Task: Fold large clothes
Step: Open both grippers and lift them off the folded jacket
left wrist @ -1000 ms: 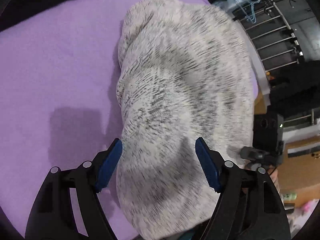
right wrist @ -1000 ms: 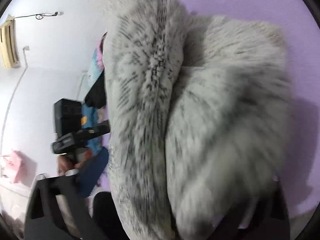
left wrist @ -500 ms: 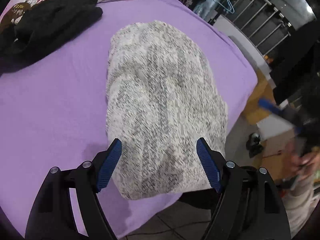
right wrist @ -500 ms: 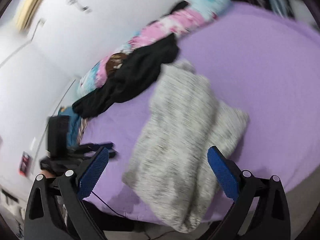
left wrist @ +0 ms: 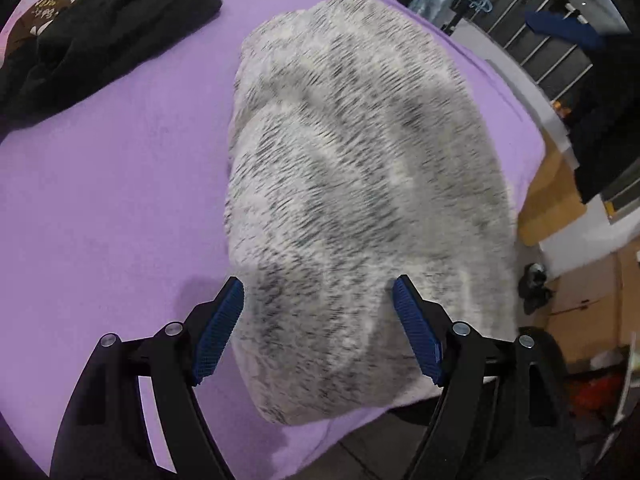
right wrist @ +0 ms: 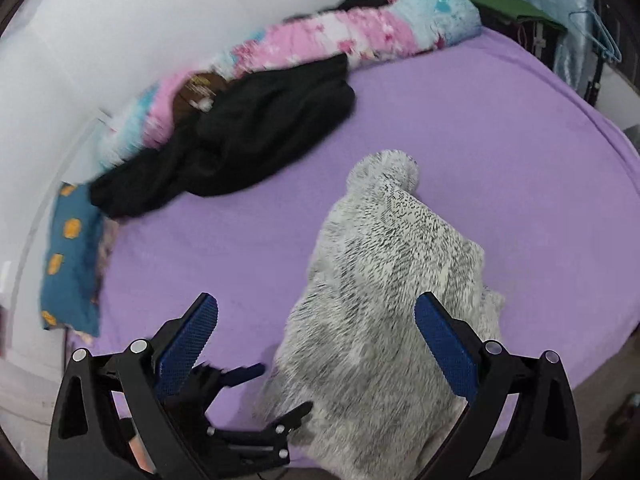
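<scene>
A grey-and-white fuzzy sweater (left wrist: 352,184) lies folded in a long bundle on the purple bed (left wrist: 120,200), its near end at the bed's edge. My left gripper (left wrist: 318,328) hovers over that near end. Its jaws are opening, the sweater lies below the gap, and the blue pads (left wrist: 220,328) do not press on it. My right gripper (right wrist: 316,344) stands open higher up, looking down on the sweater (right wrist: 392,280), nothing between its pads (right wrist: 444,344). The left gripper (right wrist: 272,392) shows low in the right wrist view beside the sweater's edge.
A black garment (right wrist: 248,132) is heaped at the far side of the bed, against a pink-and-blue blanket roll (right wrist: 340,40) along the white wall. A teal pillow (right wrist: 68,256) lies at the left corner. A metal rack (left wrist: 540,40) and cardboard boxes (left wrist: 552,200) stand beyond the bed's right edge.
The right gripper let go of the sweater, opened and rose well above the bed. The sweater settled flat. The left gripper drew back a little and its jaws spread slightly wider.
</scene>
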The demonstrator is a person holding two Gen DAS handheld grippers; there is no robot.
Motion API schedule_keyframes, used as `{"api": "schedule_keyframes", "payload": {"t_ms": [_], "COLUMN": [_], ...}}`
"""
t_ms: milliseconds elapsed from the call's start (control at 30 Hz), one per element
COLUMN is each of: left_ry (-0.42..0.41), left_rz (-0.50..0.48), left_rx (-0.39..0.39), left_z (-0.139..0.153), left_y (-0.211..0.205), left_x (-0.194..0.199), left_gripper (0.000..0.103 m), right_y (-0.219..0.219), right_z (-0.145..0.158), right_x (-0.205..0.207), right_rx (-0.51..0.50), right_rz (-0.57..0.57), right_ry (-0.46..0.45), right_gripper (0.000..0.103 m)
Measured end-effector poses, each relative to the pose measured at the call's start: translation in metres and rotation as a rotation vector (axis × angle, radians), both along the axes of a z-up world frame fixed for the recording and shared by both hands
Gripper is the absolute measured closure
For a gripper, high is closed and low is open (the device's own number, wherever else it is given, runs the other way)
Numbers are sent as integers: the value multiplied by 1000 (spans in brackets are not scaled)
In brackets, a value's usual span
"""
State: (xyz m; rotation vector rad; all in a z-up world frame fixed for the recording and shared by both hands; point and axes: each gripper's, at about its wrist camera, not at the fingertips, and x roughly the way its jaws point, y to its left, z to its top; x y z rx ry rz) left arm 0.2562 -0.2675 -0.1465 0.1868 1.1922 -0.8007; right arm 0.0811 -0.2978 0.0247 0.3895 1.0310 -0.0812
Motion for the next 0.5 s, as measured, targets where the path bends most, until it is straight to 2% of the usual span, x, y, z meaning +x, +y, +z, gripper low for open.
{"api": "schedule_keyframes", "payload": {"t_ms": [33,100,200,300,367,500], "left_ry": [-3,-16,-40,-25,-17,-22], "left_rz": [5,10,-6,3,-2,-5], "left_rx": [0,13,0,-8,-11,-25], "left_z": [-4,-9,-13,-23,-28,-35], "left_y": [1,0,-1,3,4,9], "left_x": [2,4,4,8,9,8], "left_gripper": [18,13,13,7,6,6], "right_y": [0,-1,7,12,7,-15], "right_z": [-7,-17,-30,-54,-73,-118], "right_x": [14,30,52,74,88,113], "right_rx": [-11,3,-17,-75,-108,-112], "right_rz": [-17,-33,-29,-11,-15,-49], "right_ry": [45,88,128,183,236,327], "right_gripper": [5,5,5,5,5,5]}}
